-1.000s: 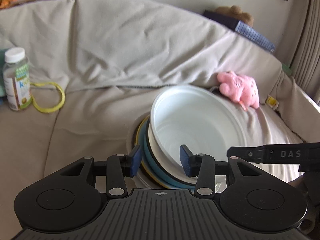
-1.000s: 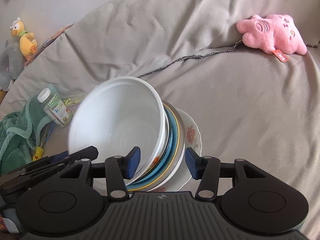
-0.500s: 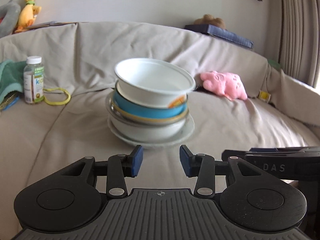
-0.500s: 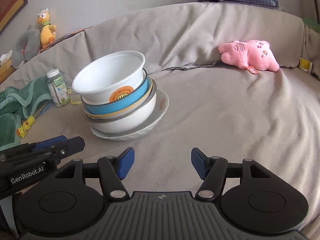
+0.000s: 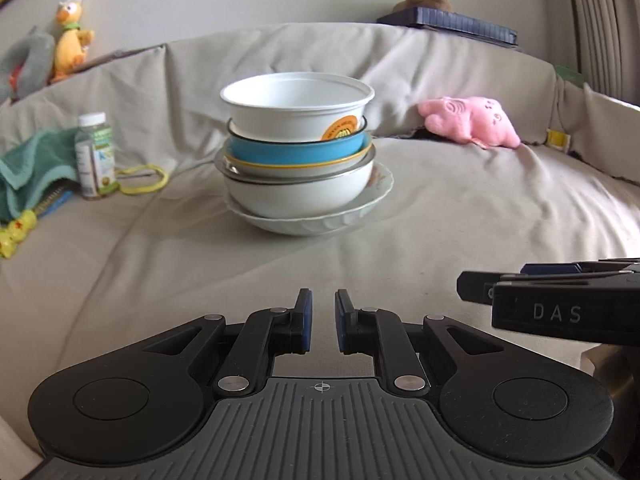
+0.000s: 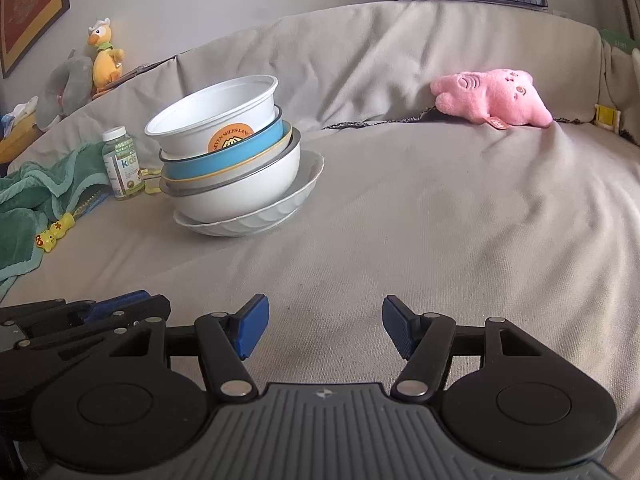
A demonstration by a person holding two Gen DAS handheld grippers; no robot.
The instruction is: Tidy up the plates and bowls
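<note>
Both grippers have drawn back from the stack of bowls [image 5: 298, 156], which filled the near field of each wrist view a second ago and now stands well ahead on the sofa seat [image 6: 440, 220]. Left gripper [image 5: 320, 322]: jaws brought together, nothing between them. Right gripper [image 6: 322, 330]: jaws apart, nothing between them. The stack sits toward the back of the seat, near the backrest, with a white paper bowl [image 5: 296, 110] on top, a blue bowl [image 5: 296, 152] beneath it, a larger white bowl [image 5: 296, 196] under that, and a shallow scalloped plate [image 5: 320, 222] at the base. The upper bowls lean left in the right wrist view. From the left gripper the stack lies almost straight ahead; from the right gripper it lies ahead and to the left, so the left gripper appears better aligned for the coming approach. A vitamin bottle [image 5: 95, 156] and a green towel [image 5: 32, 168] lie toward the left edge of the seat; a pink plush toy [image 5: 468, 122] rests against the backrest on the right.
</note>
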